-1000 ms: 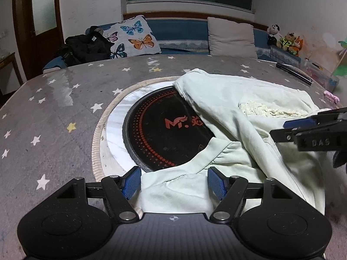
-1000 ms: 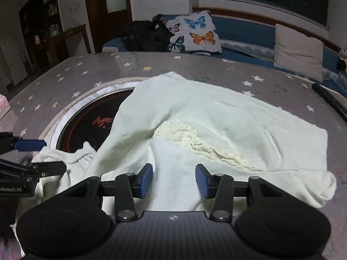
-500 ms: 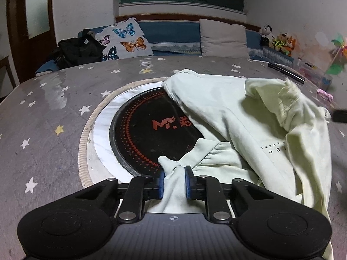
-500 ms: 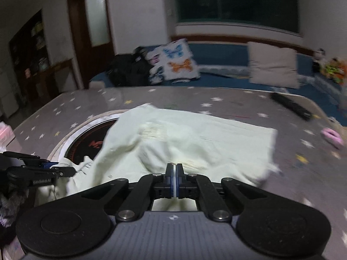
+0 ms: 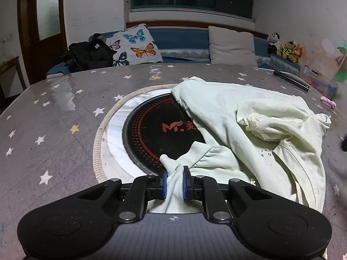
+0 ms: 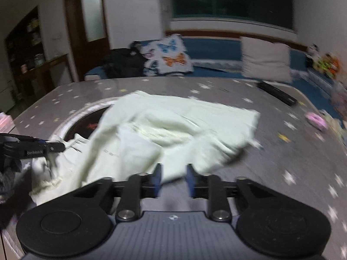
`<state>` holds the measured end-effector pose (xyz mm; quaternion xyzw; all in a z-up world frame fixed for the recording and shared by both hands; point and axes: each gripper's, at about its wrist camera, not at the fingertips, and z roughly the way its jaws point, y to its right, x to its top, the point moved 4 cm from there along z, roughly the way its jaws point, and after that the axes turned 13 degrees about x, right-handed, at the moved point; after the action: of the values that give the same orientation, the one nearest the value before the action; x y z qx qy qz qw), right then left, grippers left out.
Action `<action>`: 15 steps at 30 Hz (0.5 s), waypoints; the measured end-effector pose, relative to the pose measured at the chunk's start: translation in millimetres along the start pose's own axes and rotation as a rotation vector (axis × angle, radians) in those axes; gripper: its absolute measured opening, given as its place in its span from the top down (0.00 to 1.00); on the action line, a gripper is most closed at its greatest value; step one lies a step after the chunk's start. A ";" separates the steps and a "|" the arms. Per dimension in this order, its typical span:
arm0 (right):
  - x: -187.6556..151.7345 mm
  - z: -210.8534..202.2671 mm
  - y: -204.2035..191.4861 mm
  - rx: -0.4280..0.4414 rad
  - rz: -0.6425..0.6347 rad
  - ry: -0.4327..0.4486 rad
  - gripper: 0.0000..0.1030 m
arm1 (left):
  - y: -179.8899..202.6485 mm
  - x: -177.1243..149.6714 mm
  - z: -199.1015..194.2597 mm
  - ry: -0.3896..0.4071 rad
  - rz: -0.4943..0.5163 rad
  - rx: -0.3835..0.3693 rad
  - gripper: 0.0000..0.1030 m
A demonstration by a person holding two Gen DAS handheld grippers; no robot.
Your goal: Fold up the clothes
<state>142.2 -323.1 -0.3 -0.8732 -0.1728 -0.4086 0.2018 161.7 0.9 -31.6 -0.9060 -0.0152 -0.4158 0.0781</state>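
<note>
Garment (image 5: 249, 125), pale green and crumpled, has its gathered sleeve cuff (image 5: 175, 173) pinched between the blue pads of the left gripper (image 5: 174, 183), which is clamped together on the fabric. From that grip the cloth runs forward and to the right, heaped across a grey star-patterned counter (image 5: 54, 130) and partly covering a round black induction hob (image 5: 156, 130). The right gripper (image 6: 173, 181) hovers at the garment's near edge with its jaws apart and nothing between them, so the left holds the only grip. The right wrist view is motion-blurred; the far sleeve and hem are buried in folds.
</note>
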 end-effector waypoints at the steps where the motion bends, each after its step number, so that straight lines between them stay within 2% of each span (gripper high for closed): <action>1: 5.1 9.0 -5.0 0.015 -0.017 -0.004 0.64 | -1.0 -0.2 -1.2 0.001 -0.002 0.001 0.86; 2: 10.1 18.8 -11.6 0.030 -0.036 -0.011 0.64 | -1.9 -0.1 -2.3 0.001 -0.006 0.002 0.86; 4: 19.7 38.5 -24.2 0.060 -0.075 -0.026 0.56 | -3.7 0.5 -4.4 0.002 -0.014 0.007 0.86; 9: 33.1 93.6 -41.7 0.064 -0.157 -0.079 0.54 | -9.2 1.3 -10.9 0.010 -0.038 0.013 0.87; 11: 30.4 110.7 -42.8 0.060 -0.176 -0.106 0.60 | -13.1 0.4 -11.6 0.007 -0.049 0.022 0.87; 13: 27.5 118.8 -39.4 0.046 -0.165 -0.118 0.92 | -17.6 -0.9 -12.4 0.004 -0.061 0.031 0.88; 15: 26.1 114.2 -33.7 0.048 -0.124 -0.106 0.95 | -23.3 -2.6 -13.1 -0.001 -0.076 0.041 0.88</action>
<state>215.8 -234.2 -39.5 -0.8761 -0.2466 -0.3694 0.1878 148.0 22.0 -22.2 -0.9031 -0.0581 -0.4179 0.0806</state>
